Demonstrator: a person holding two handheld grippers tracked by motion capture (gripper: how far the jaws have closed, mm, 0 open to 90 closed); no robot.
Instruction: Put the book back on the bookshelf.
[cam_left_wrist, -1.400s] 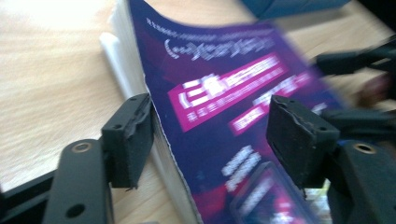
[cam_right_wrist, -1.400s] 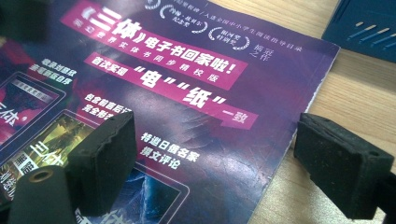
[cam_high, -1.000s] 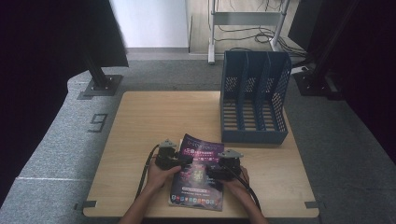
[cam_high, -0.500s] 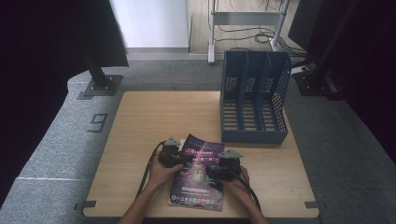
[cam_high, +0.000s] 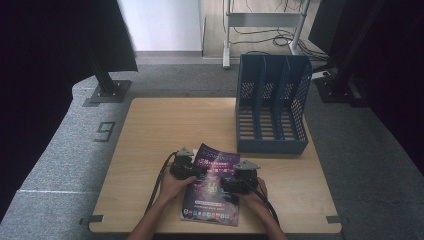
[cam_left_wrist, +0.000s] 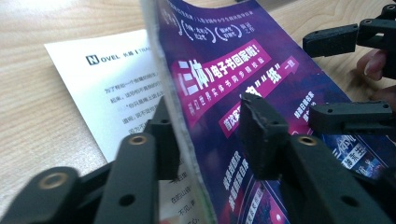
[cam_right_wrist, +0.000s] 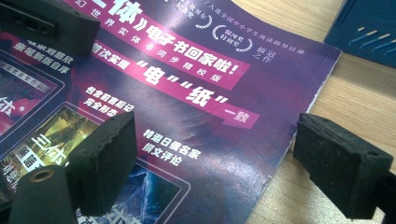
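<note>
The left gripper has been closing its black jaws around the left edge of the purple glossy-covered magazine. That edge, flat on the light wooden table a second ago, now stands raised between the pads, baring a white printed page beneath.

Purple magazine, left edge lifted, near table's front edge

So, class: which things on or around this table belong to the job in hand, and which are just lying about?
In the job:
- purple magazine, its left edge lifted
- left gripper, astride that edge
- right gripper, open over the cover
- blue file rack, probably the magazine's destination

Lying about:
- white printed sheet beneath the magazine
- metal stand behind the table
</note>
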